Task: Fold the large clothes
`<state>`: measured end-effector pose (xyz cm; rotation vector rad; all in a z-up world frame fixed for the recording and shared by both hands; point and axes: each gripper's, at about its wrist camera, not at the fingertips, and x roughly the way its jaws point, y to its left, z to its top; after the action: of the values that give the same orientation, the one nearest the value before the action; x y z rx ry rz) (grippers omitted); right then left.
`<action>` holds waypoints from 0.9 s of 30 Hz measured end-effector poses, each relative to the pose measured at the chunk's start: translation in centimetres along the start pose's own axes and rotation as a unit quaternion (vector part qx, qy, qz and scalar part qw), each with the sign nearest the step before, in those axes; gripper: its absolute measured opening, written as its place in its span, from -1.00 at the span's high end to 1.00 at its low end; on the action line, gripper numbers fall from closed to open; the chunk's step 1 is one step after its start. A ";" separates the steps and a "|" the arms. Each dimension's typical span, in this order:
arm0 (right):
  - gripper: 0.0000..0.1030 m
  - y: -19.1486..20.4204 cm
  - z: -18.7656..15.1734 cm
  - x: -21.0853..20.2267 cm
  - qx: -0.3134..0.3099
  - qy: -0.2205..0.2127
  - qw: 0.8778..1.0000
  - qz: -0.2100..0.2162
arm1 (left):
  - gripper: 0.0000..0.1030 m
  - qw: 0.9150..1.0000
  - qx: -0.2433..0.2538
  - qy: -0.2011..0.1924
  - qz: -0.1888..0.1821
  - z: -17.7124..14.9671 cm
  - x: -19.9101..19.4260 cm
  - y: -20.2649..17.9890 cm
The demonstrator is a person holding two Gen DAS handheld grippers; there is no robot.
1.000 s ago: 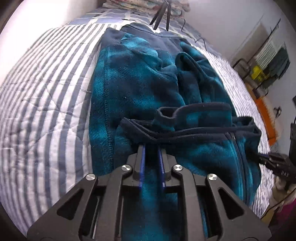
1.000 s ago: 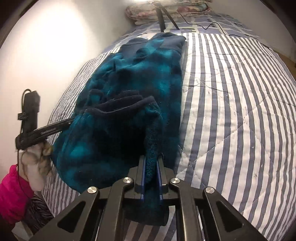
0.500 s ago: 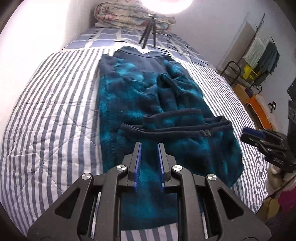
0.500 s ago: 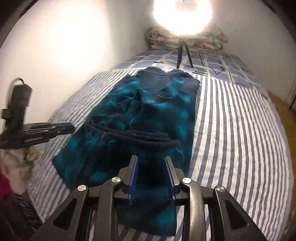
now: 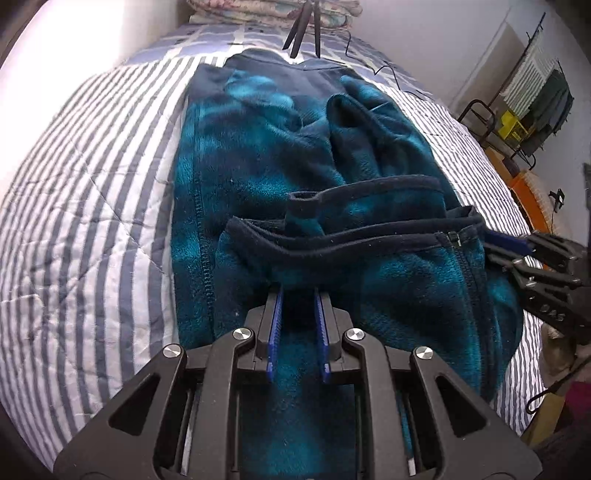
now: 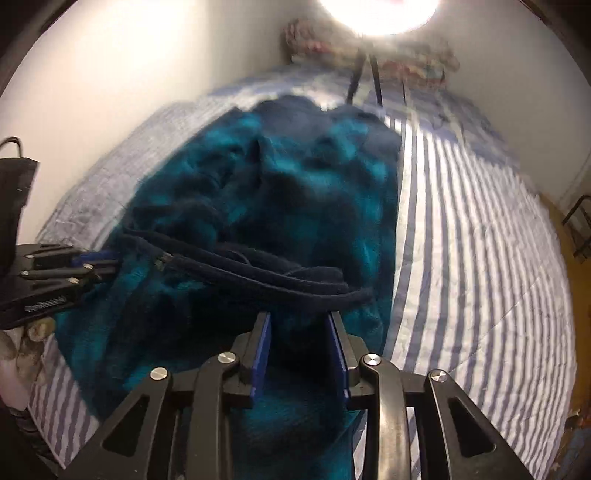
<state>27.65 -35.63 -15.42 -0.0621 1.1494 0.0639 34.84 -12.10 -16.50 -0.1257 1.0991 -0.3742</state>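
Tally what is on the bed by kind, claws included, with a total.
Teal fleece garment: 1
Striped quilt: 1
Folded floral blankets at the head of the bed: 1 stack
Black tripod: 1
Claws: 2, left claw and right claw
Total: 6

Teal-and-navy mottled fleece (image 5: pixel 266 173) on blue-and-white striped quilt (image 5: pixel 92 206)
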 end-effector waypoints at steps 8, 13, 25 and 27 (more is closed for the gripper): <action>0.40 -1.5 0.0 -0.8 0.025 0.008 0.998 0.050 | 0.68 1.000 0.023 0.014 -0.016 1.7 -1.6 0.8; 0.16 -4.2 0.9 -3.7 0.056 -0.039 0.994 0.084 | 0.30 0.999 0.005 -0.018 -0.033 4.1 -4.5 3.9; 0.12 -10.0 8.0 -2.3 0.098 -0.067 0.991 0.063 | 0.04 0.996 -0.057 -0.039 -0.053 13.0 -3.4 10.1; 0.12 -10.7 9.3 -0.7 0.110 -0.062 0.990 0.062 | 0.04 0.996 -0.060 -0.040 -0.053 14.1 -2.5 10.6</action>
<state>36.69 -45.55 -10.84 0.2062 1.0297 0.0506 48.78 -2.50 -10.96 -0.3032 1.0377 -0.3949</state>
